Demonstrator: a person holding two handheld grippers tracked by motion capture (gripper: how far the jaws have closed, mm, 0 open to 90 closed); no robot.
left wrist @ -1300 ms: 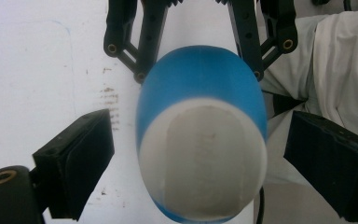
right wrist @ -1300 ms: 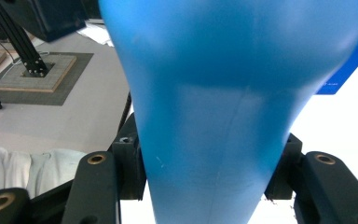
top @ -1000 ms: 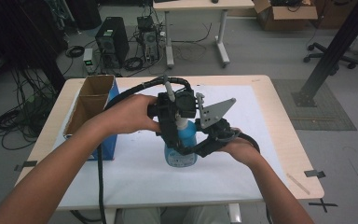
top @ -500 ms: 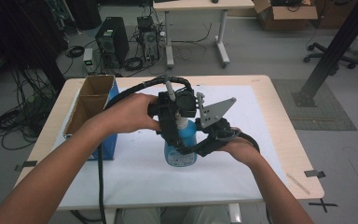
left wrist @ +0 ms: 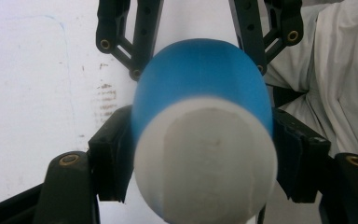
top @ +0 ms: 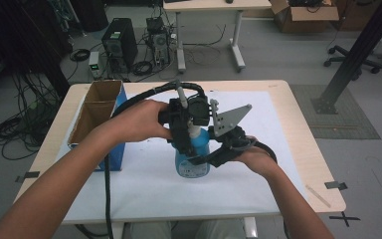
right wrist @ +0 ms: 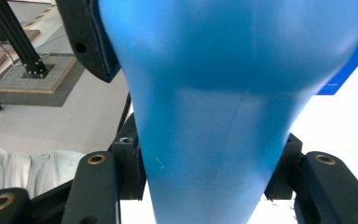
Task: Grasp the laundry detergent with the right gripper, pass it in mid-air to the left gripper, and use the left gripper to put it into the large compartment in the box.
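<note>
High view shows a blue bottle (top: pixel 193 157) standing upright near the middle of the white-covered table (top: pixel 144 194), just right of an open cardboard box (top: pixel 95 110) with a blue side. The right gripper (top: pixel 210 160) comes in level from the right and is clamped on the bottle's body; in the right gripper view its pads press both flanks of the blue plastic (right wrist: pixel 223 140) where it narrows. The left gripper (top: pixel 188 130) reaches down from above, and its jaws have just been closing around the white cap (left wrist: pixel 205 161), whose sides now sit against both pads in the left gripper view, so it grips the cap. Judging by its look, the bottle is smooth moulded plastic, stiff at the neck and cap but likely to give a little at the wider body, and probably slippery under rubber pads. Its weight cannot be told, since the fill level is hidden. The tapered waist is the sound place to brace it, and the cap, round and firm, the place to twist; squeezing the belly hard could push liquid out once the cap loosens
</note>
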